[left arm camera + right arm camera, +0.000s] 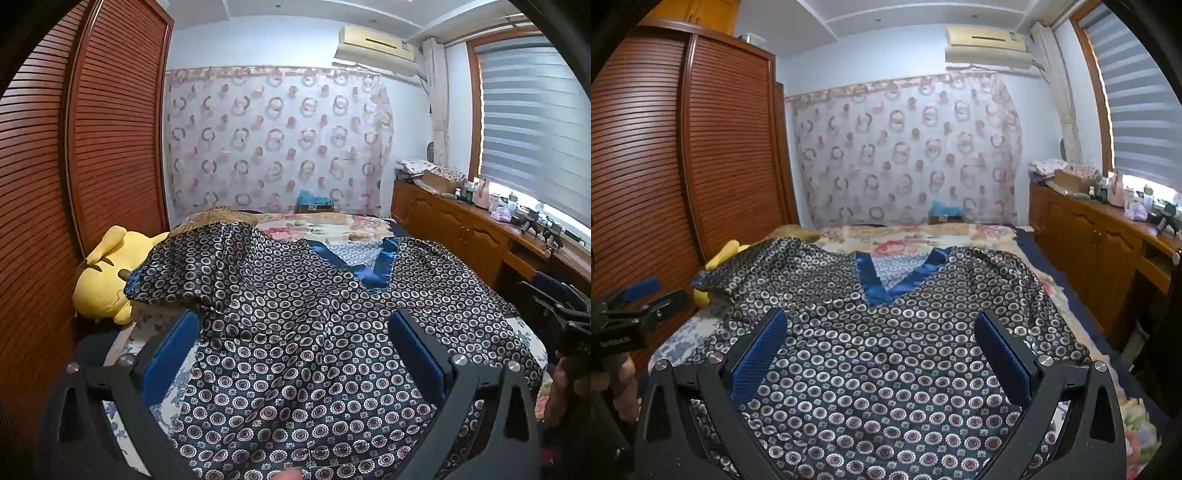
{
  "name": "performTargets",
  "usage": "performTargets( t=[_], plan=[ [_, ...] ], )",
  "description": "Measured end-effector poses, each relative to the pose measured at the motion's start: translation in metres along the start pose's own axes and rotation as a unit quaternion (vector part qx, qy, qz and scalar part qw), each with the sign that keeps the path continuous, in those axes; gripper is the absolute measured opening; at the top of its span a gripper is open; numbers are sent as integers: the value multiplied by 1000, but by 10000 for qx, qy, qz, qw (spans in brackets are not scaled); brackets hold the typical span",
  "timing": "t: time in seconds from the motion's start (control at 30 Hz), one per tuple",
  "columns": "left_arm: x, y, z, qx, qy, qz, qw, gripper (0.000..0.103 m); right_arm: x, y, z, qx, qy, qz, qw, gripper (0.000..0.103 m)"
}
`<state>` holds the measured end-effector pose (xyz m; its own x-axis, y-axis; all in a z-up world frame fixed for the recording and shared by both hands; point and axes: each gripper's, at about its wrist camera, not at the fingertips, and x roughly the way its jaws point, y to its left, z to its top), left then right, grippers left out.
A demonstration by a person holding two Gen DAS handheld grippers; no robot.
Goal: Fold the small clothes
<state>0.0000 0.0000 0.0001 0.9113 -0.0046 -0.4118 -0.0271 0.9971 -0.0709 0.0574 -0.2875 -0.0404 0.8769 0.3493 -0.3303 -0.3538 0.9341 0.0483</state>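
Nothing folded yet: the patterned top point(886, 350) lay flat on the bed point(923, 232), and both my left gripper point(291, 354) and right gripper point(882, 350) had their fingers wide open, holding nothing.

Both cameras sit low at the foot of the bed point(524, 332), close over the shirt point(295, 332), tilted slightly down and facing the far curtain point(277, 140). The left view looks from the left, the right view from the right; they share shirt, bed, wardrobe point(683, 147) and curtain.

navy circle-print top point(886, 354) w/ blue v-neck trim, spread flat on bed point(923, 236), left sleeve rumpled.
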Motion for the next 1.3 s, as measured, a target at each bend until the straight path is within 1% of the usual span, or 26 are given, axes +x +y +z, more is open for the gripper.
performTargets(
  t=[0.1, 0.17, 0.47, 0.77, 1.3],
  plan=[
    [-2, -1, 0, 44, -33, -1, 10000, 103, 1, 0, 0, -18, 9, -6, 10000, 103],
    [0, 5, -6, 58, -43, 26, 10000, 103, 1, 0, 0, 2, 0, 5, 10000, 103],
    [-2, 0, 0, 157, -32, 138, 9998, 103, 1, 1, -1, -8, 6, 13, 10000, 103],
    [-7, -4, 1, 254, -70, 159, 9995, 103, 2, 3, -2, -6, 12, 16, 10000, 103],
    [-8, -6, 1, 268, -72, 172, 9995, 103, 3, 1, -3, -16, -4, 16, 10000, 103]
  ],
)
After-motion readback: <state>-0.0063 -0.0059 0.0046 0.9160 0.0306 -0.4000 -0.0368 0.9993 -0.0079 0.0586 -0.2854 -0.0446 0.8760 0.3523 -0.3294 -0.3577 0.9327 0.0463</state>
